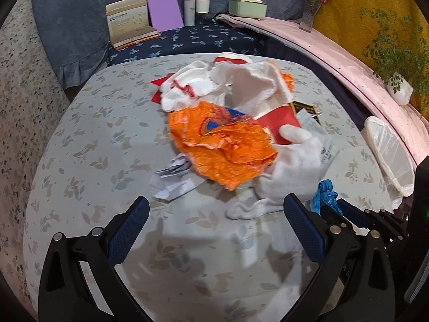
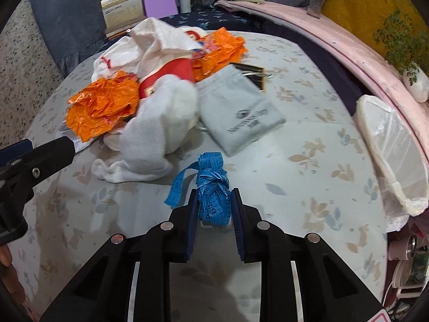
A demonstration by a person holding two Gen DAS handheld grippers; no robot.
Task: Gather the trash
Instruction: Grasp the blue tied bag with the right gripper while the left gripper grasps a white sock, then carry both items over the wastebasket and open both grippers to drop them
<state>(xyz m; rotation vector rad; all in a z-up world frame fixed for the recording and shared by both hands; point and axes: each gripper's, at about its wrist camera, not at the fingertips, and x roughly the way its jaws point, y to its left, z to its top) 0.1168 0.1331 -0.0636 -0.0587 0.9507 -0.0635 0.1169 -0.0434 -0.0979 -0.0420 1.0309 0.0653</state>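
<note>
A heap of litter lies on the leaf-print table [image 1: 93, 139]: a crumpled orange wrapper [image 1: 222, 142], a white sock [image 1: 292, 166], a red carton [image 1: 281, 123], a white towel [image 1: 241, 83] and scraps of paper [image 1: 171, 182]. My left gripper [image 1: 215, 201] stands open just short of the heap, nothing between its pads. In the right wrist view my right gripper [image 2: 214, 191] is shut on a knotted blue tape measure [image 2: 213, 177] near the sock [image 2: 158, 123]. A grey pouch [image 2: 238, 112] lies flat behind it.
A bin with a white liner [image 2: 391, 145] stands at the table's right edge, below a curved pink ledge [image 2: 362, 51]. Books [image 1: 128, 21], a purple card [image 1: 165, 12], bottles [image 1: 197, 6], a green box [image 1: 246, 6] and a potted plant [image 1: 396, 53] sit behind.
</note>
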